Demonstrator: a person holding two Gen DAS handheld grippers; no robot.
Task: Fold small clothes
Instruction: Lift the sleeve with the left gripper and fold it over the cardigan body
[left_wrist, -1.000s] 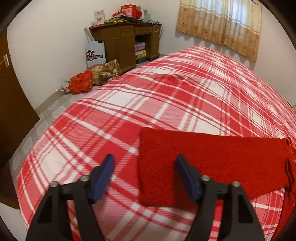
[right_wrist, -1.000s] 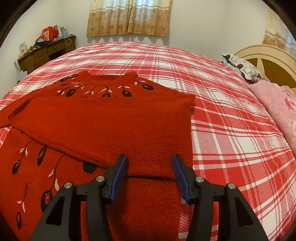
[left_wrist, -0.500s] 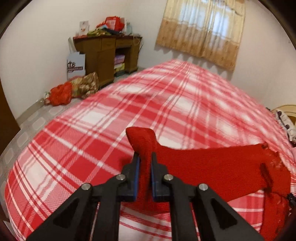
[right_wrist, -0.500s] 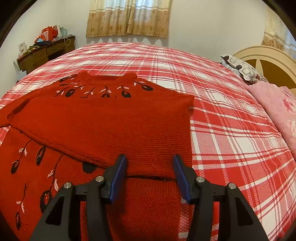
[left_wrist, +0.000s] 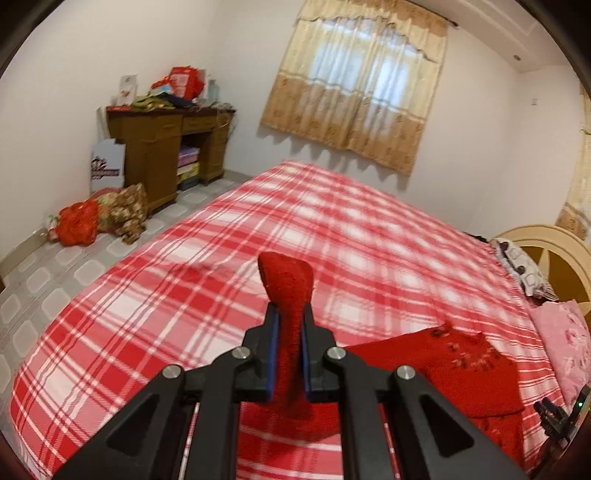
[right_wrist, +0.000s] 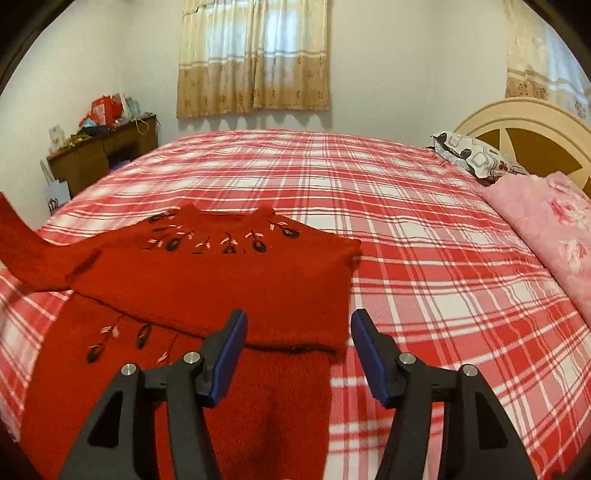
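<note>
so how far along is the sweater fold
Done: one sleeve already lies folded across the red sweater on the plaid bed. In hand: the left tongs are shut on the other sleeve, lifted off the bed. The right tongs are open and empty. Left: laying that sleeve over, then folding the body.

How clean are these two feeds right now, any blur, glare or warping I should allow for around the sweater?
Left wrist view: motion-smeared plaid bedspread, while the left gripper and the pinched sleeve stay fairly sharp; the curtained window is washed out. Right wrist view: crisper, the sweater evenly lit, the right gripper open above it. Both views bow straight lines and vignette at the corners.
</note>
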